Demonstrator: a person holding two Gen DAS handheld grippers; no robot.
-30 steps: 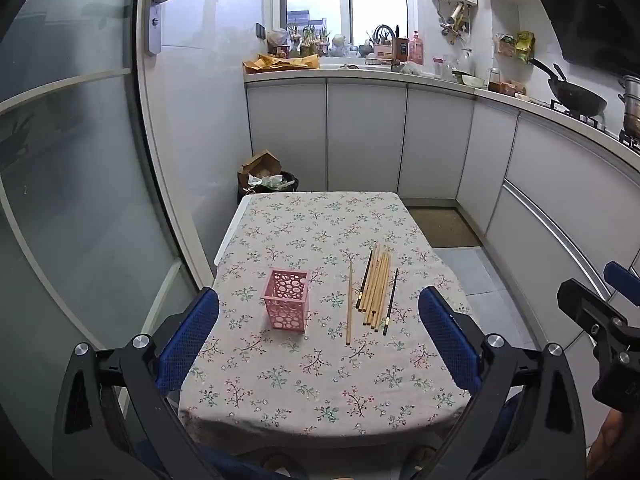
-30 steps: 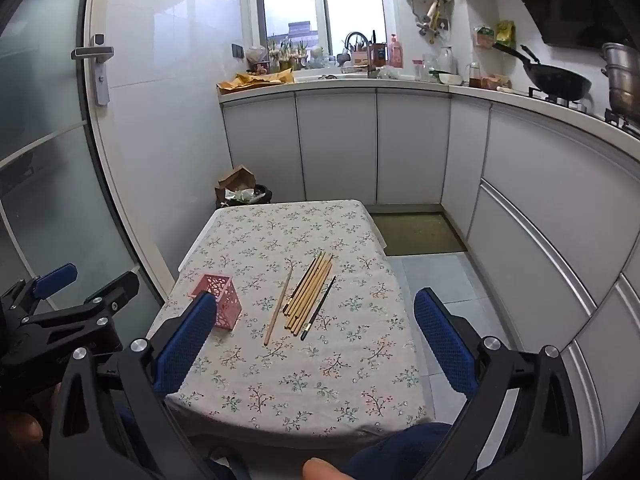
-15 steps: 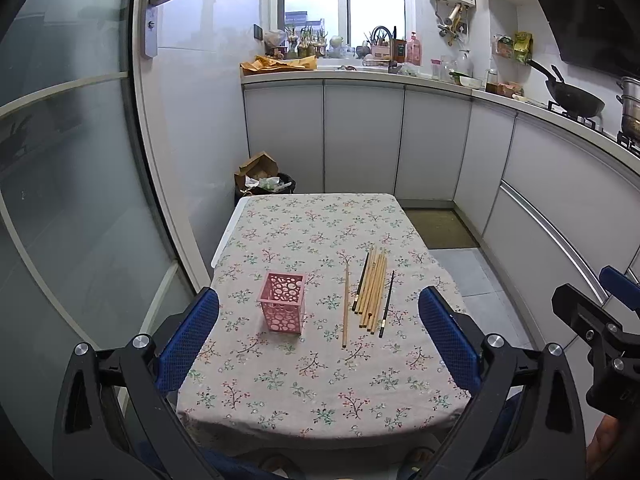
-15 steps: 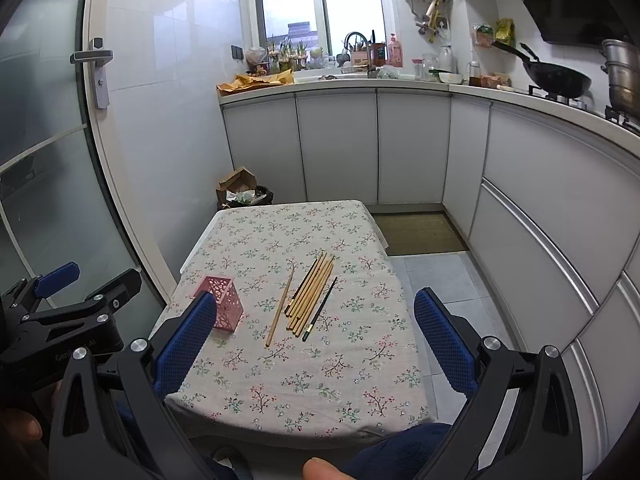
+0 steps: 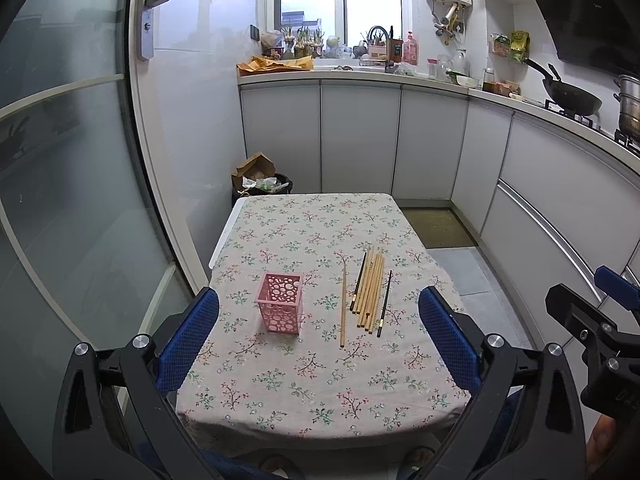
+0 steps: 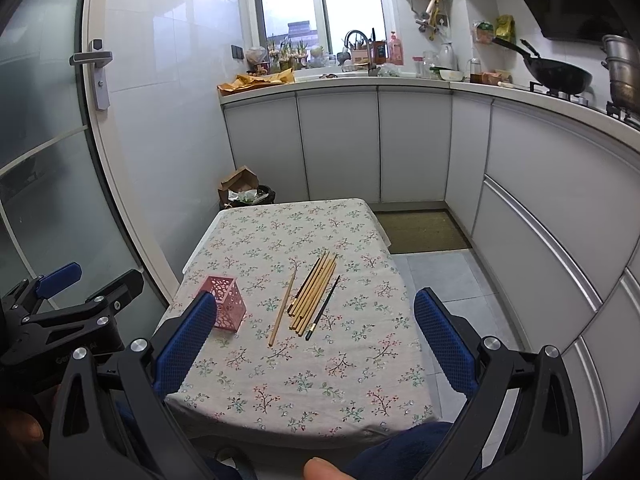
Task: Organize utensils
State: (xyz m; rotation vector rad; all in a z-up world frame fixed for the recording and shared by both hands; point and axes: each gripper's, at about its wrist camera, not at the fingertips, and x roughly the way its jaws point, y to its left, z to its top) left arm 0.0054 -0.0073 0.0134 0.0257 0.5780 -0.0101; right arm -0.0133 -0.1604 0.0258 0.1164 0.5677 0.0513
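We have not begun: the pink perforated plastic holder (image 5: 280, 308) stands empty on the floral-clothed counter (image 5: 320, 392), and the wooden and dark chopsticks (image 5: 370, 288) lie loose just right of it (one apart). Our left gripper (image 5: 318, 340) and right gripper (image 6: 316, 344) hang spread wide, holding nothing.

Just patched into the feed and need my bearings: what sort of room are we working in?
A home kitchen, most likely: a wok on the stove, a sink tap under the window, and white counter cabinets around the cloth-covered table.
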